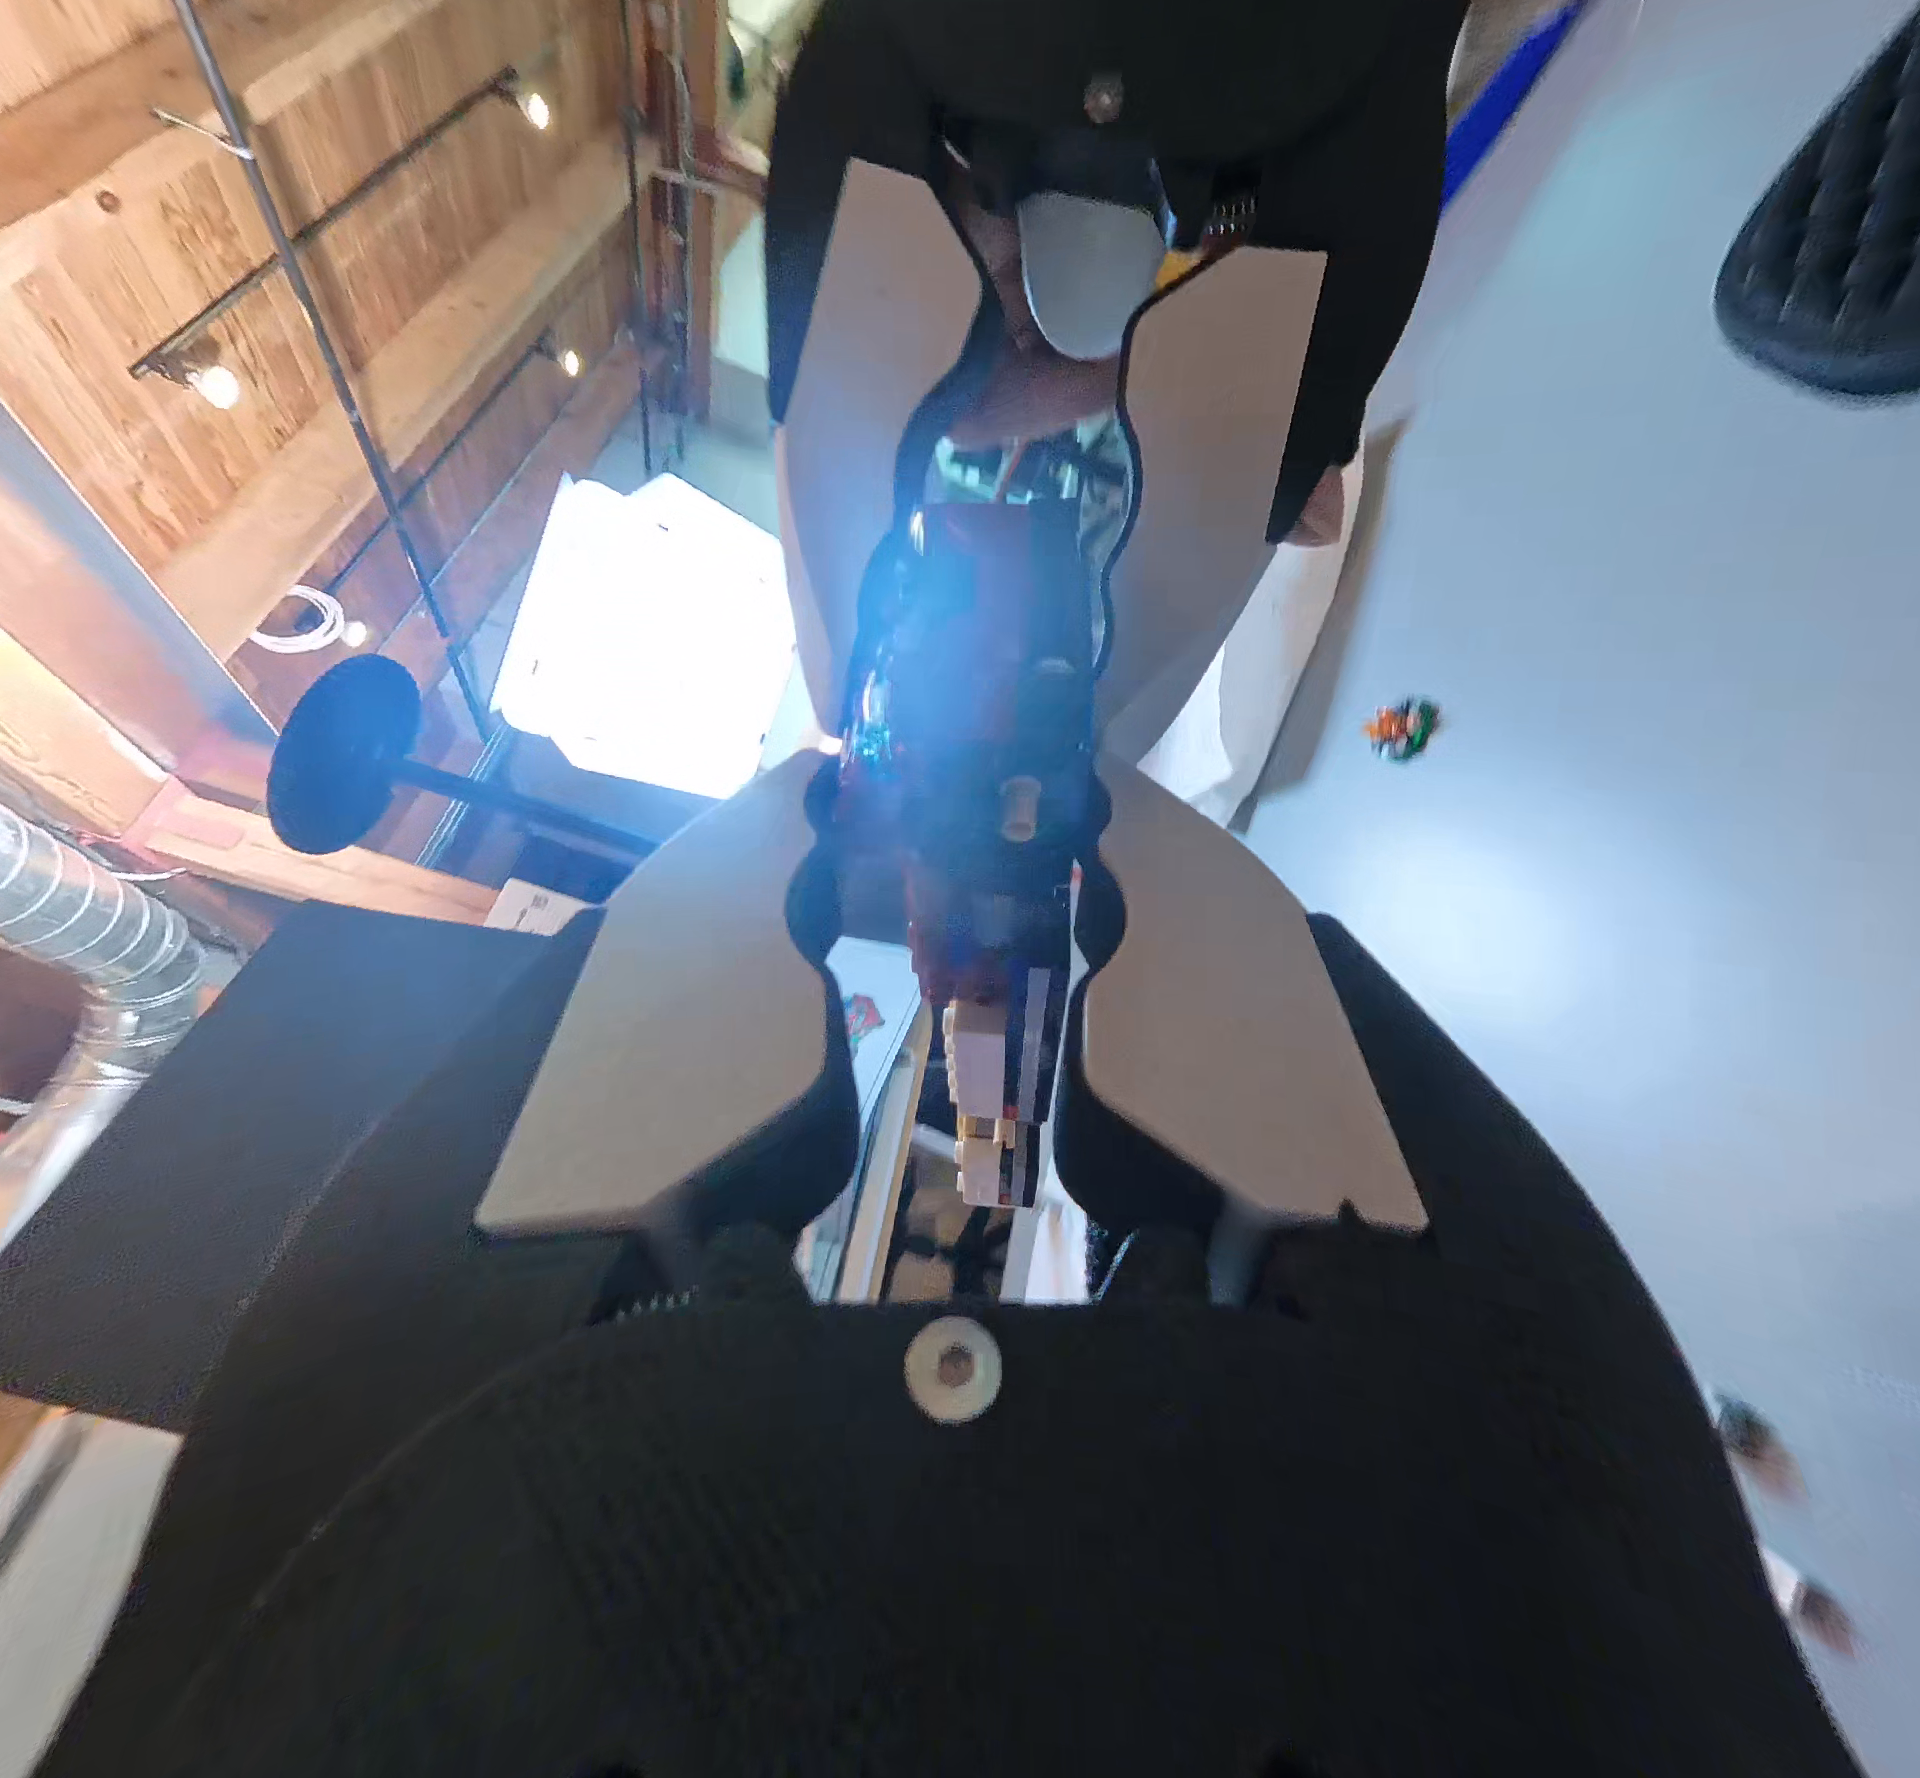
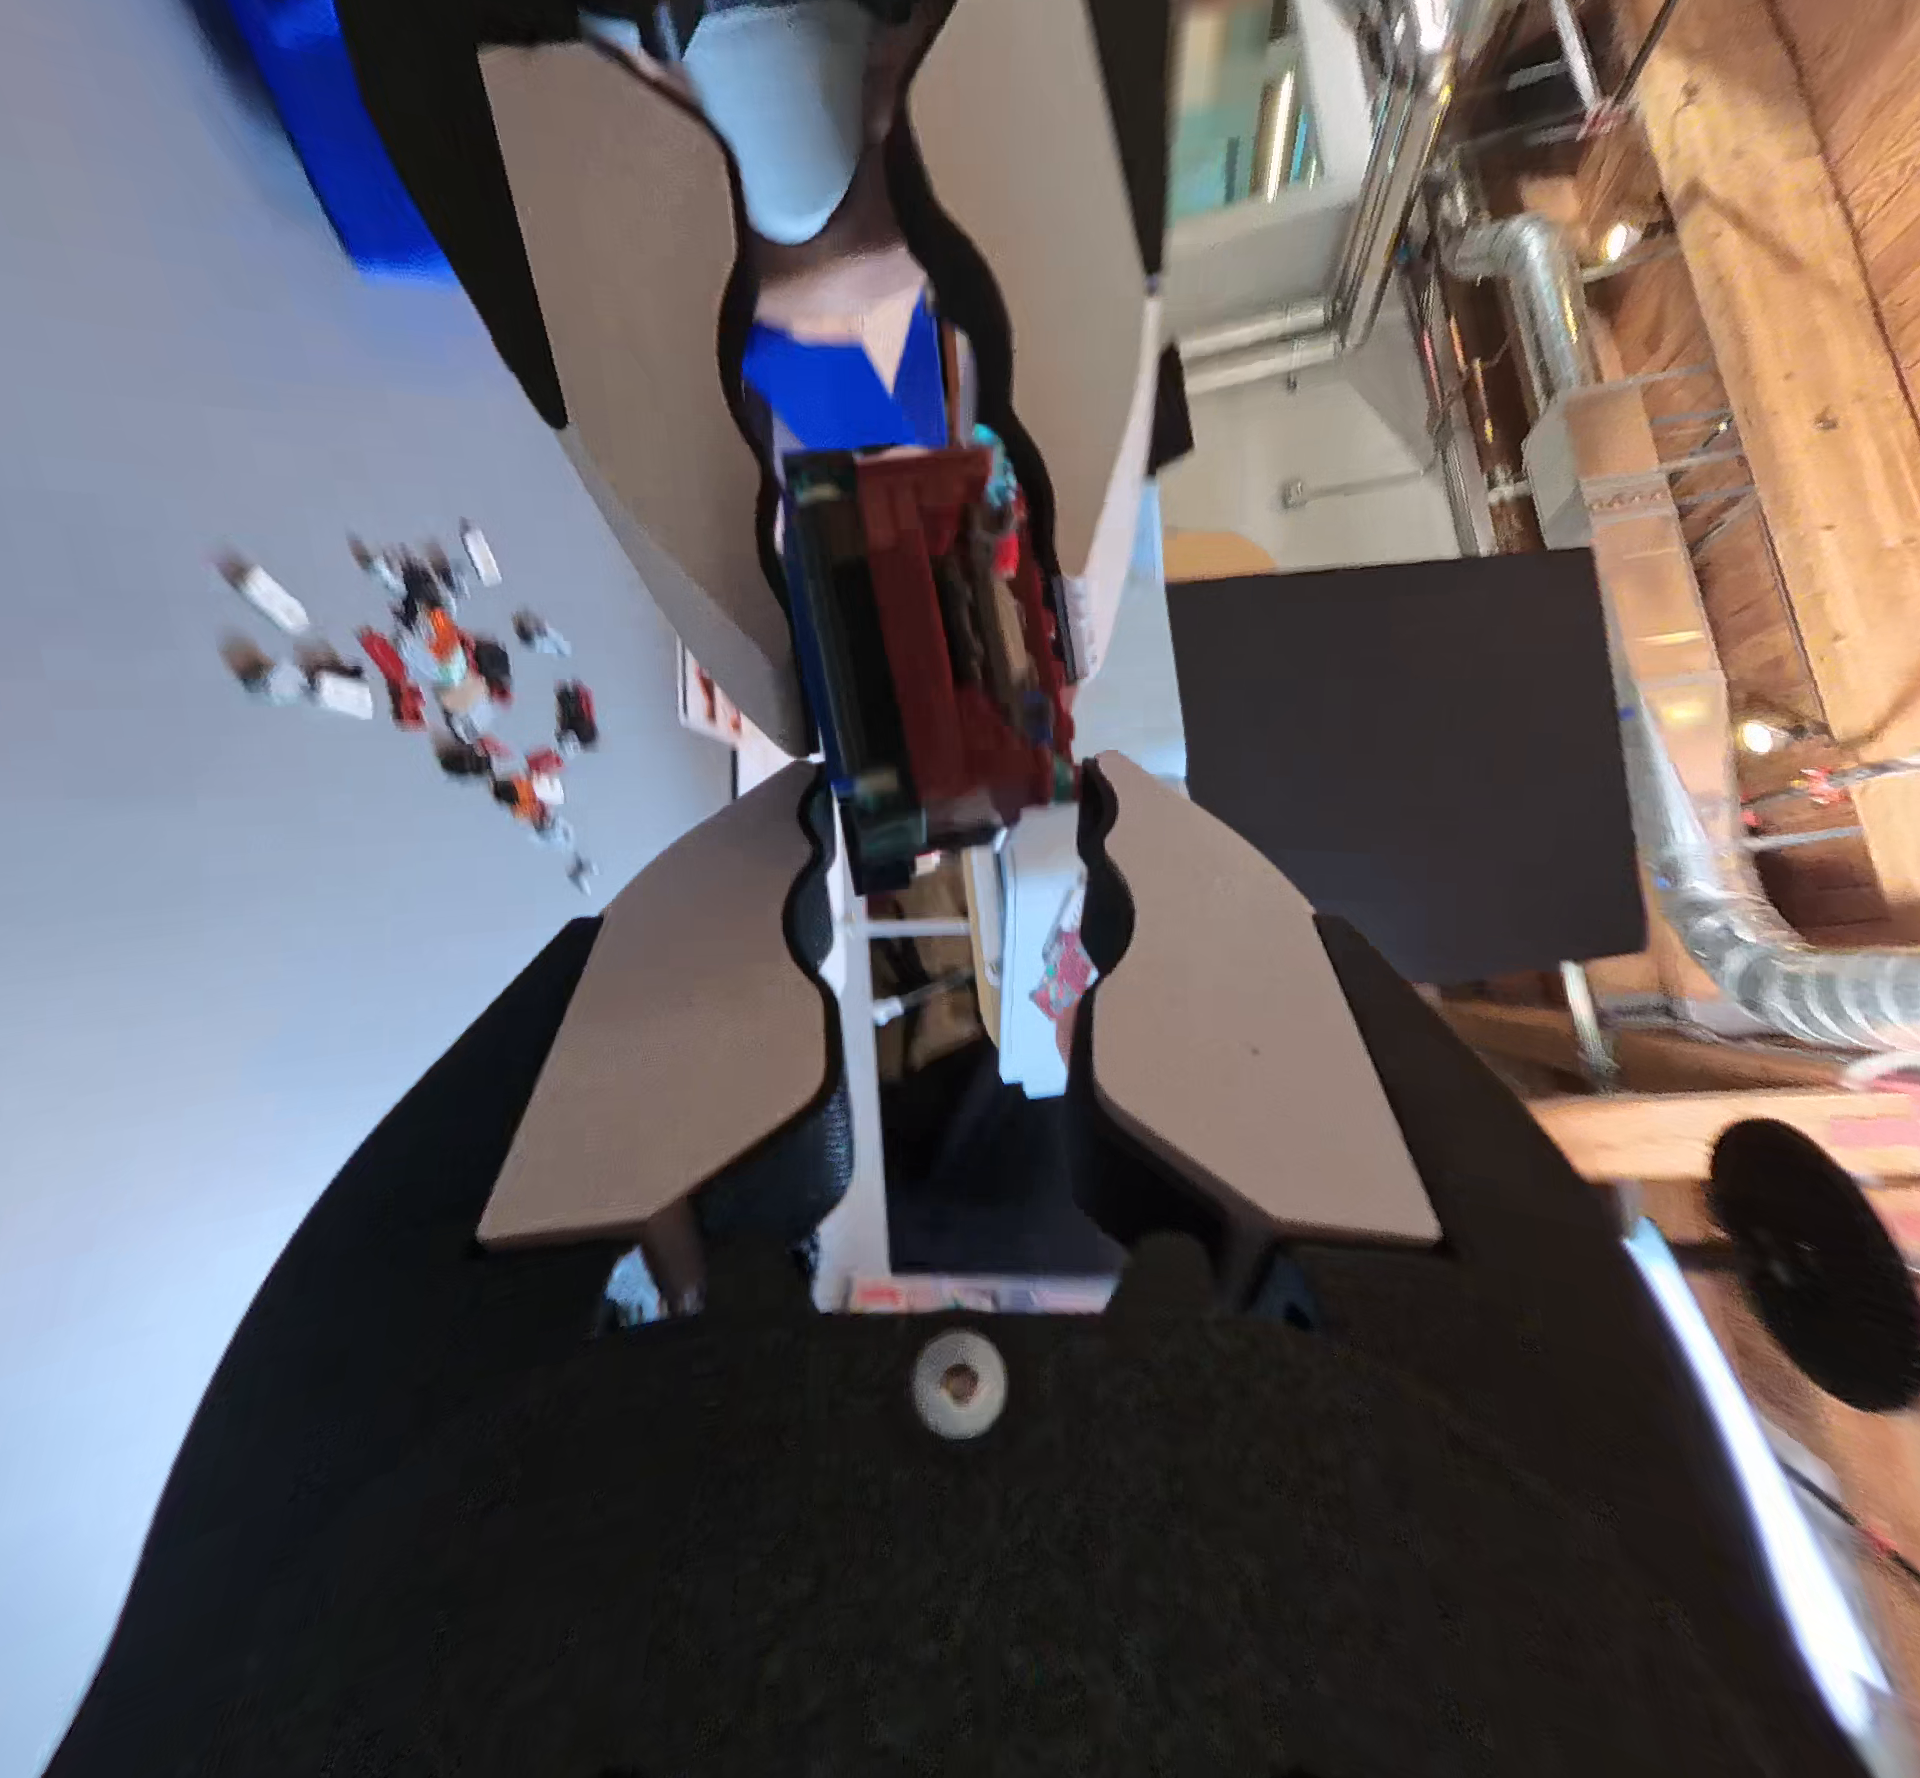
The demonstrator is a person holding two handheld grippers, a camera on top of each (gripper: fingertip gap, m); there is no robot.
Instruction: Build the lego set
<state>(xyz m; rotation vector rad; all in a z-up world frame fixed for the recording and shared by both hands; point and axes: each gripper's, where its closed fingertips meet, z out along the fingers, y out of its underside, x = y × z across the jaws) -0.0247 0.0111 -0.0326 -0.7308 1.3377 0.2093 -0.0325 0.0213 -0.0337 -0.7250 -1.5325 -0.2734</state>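
Dark red brick model (image 1: 966, 752), w/ black, blue and tan parts, sits between both grippers, held up off the white table (image 1: 1621, 793). It looks largely built: a solid long block w/ tan pegs sticking out its side. What's left, as a guess: a scatter of loose bricks (image 2: 416, 658) lies on the table, left in the right wrist view, well apart from the model, plus one small orange-green piece (image 1: 1403, 729) to the right in the left wrist view.

Left gripper (image 1: 961, 793): jaws at a mid width, closed on the near end of the model; glare hides part of the contact. Right gripper (image 2: 951, 772): similar width, fingertips clamped on the opposite end. The two tools face each other tip to tip, nearly in line, model bridging them. Both views are rolled hard, so the tools are prob. turned on their sides. Bkgd: wood ceiling beams (image 1: 312, 170) and silver ducting (image 2: 1538, 294).
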